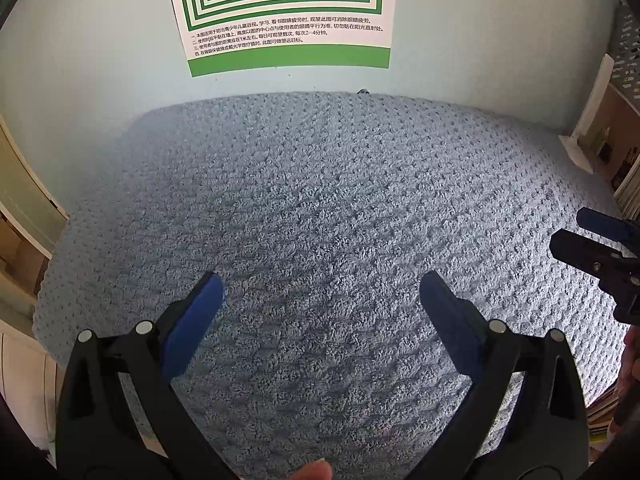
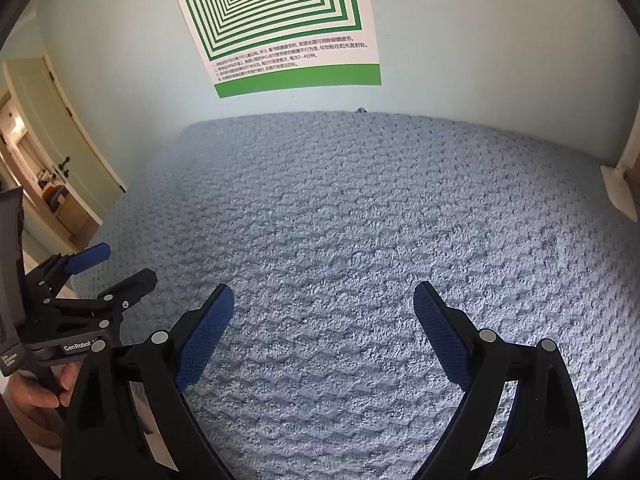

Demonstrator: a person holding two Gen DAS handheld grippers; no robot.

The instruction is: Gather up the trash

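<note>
No trash shows in either view. My left gripper [image 1: 322, 280] is open and empty above a blue knitted cloth [image 1: 320, 200] that covers the table. My right gripper [image 2: 324, 294] is open and empty above the same cloth [image 2: 360, 208]. The right gripper's fingers [image 1: 600, 240] show at the right edge of the left wrist view. The left gripper [image 2: 116, 266] shows at the left edge of the right wrist view, open, held by a hand.
A green-and-white poster [image 1: 284, 16] hangs on the pale wall behind the table. A white stand [image 1: 580, 136] and shelving with books sit at the right. A cream door [image 2: 60, 136] and a doorway are at the left.
</note>
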